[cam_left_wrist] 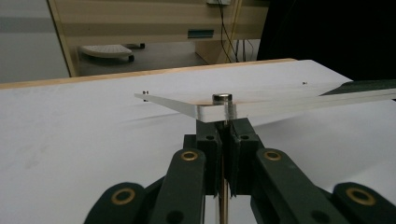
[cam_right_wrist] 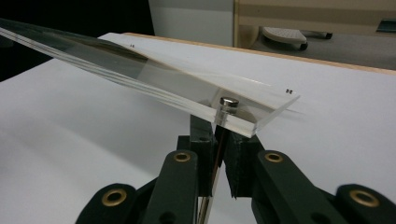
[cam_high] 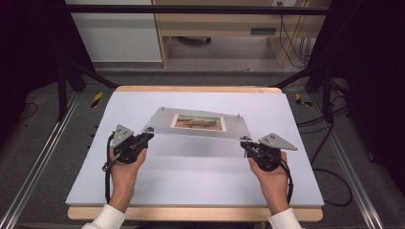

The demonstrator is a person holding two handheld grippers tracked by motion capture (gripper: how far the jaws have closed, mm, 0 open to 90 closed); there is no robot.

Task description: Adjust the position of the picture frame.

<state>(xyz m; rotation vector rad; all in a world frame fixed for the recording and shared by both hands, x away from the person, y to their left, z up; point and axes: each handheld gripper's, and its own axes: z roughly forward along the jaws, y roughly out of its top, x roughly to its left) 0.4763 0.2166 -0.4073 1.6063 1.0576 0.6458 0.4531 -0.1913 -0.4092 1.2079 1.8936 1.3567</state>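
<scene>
Acrylic frame held up off the table mat at mid-frame in the high view, one near corner in each gripper.
Left gripper is clamped on the near-left corner and right gripper on the near-right one; in both gripper views the jaws close below a round metal standoff at the corner, and the exact contact spot is hidden under the plate edge. Frame is a clear, flat, rectangular panel with polished thick edges and a small landscape print in the middle, picture detail too small to read. Far edge sits toward the top of the frame, long axis running left-right, near edge raised. Far corners show tiny studs. Mat is matte pale blue-white over a wooden tabletop.
</scene>
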